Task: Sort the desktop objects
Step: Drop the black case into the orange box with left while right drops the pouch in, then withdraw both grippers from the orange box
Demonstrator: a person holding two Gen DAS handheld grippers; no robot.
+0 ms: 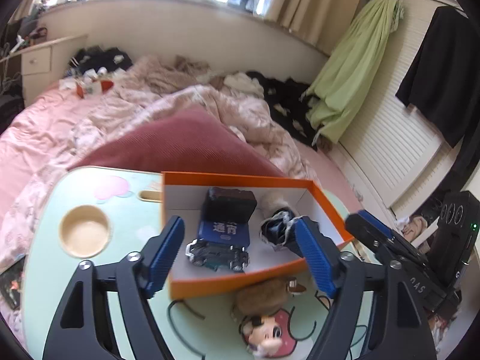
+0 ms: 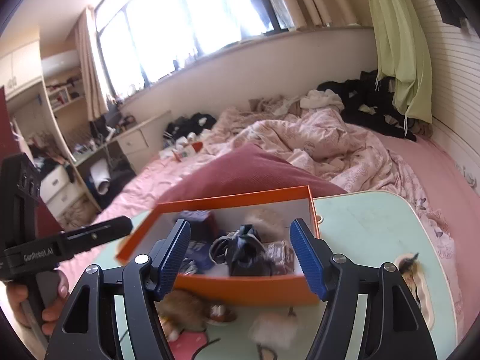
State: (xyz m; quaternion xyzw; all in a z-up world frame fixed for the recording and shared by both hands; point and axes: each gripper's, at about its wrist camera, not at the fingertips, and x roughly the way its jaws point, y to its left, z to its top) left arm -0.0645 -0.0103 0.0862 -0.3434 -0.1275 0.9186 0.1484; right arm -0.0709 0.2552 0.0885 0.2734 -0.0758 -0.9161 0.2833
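Note:
An orange box (image 1: 210, 285) stands on the pale green lap table (image 1: 126, 210). In it lie a black case (image 1: 229, 207), a blue packet (image 1: 223, 232), a silver toy car (image 1: 217, 256), a dark crumpled bundle (image 1: 276, 229) and a pale fluffy thing (image 1: 274, 201). My left gripper (image 1: 240, 250) is open and empty above the box's near wall. A brown furry toy (image 1: 264, 297) lies in front of the box. My right gripper (image 2: 240, 258) is open and empty over the same box (image 2: 249, 289). The brown toy (image 2: 192, 307) and a white fluffy item (image 2: 274, 328) lie below it.
The table has a round cup recess (image 1: 85, 234) at the left and sits on a bed with pink bedding (image 1: 45, 126) and a red cushion (image 1: 180, 147). The other gripper's body (image 1: 390, 246) is at the right; a hand holding it (image 2: 51, 306) shows at the left.

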